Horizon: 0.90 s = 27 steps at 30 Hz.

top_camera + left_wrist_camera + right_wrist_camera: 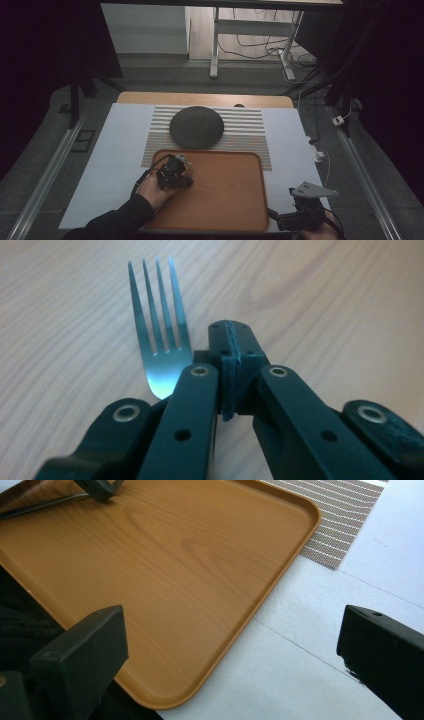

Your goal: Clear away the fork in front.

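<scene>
The fork [159, 335] lies on the tray [225, 200] near its far left corner, tines pointing away from my left gripper [231, 347]. That gripper's jaws are pressed together just beside the fork's neck; I can't tell whether they pinch the handle underneath. My right gripper [230, 645] hangs over the tray's near right corner, jaws spread wide with nothing between them. Beyond the tray's far edge, a dark round mat [196, 127] sits on a striped placemat [250, 135].
</scene>
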### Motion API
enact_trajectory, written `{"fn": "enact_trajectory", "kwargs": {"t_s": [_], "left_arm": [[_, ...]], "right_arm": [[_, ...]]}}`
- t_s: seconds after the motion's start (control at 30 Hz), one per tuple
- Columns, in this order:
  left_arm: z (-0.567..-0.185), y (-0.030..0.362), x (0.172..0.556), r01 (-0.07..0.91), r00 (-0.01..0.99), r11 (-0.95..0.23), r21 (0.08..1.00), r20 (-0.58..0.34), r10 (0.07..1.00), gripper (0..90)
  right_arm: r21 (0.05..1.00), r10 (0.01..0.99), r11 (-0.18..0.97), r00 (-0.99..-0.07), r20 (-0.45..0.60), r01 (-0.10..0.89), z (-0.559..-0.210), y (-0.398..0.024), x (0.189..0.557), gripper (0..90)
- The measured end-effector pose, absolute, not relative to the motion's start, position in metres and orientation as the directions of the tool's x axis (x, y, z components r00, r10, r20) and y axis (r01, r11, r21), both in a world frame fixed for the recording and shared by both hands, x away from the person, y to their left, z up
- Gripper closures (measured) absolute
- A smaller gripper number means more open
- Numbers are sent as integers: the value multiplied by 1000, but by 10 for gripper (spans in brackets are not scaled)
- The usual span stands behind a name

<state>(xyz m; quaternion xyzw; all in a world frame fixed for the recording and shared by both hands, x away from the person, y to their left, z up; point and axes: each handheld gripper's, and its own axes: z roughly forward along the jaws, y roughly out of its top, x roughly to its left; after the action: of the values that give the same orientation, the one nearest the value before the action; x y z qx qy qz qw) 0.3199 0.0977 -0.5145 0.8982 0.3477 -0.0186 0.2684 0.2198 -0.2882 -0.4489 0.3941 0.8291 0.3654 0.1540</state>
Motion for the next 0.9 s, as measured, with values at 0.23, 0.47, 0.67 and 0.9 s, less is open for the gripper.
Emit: {"fn": "enact_trajectory", "kwargs": {"t_s": [0.23,0.47,0.67,0.9], "left_arm": [[-514,114,328,678,707,-572,462,-199,678,885],[-515,131,336,719,665,-532,448,-220,714,885],[-515,146,340,747,629,-500,438,-223,745,884],[-515,161,344,778,580,-457,430,-213,786,883]], "right_arm": [[728,765,420,-642,37,542,-449,-289,220,1],[726,765,419,-643,41,545,-449,-289,220,2],[725,765,418,-643,45,547,-449,-289,221,2],[724,765,418,-643,45,548,-449,-289,221,2]]}}
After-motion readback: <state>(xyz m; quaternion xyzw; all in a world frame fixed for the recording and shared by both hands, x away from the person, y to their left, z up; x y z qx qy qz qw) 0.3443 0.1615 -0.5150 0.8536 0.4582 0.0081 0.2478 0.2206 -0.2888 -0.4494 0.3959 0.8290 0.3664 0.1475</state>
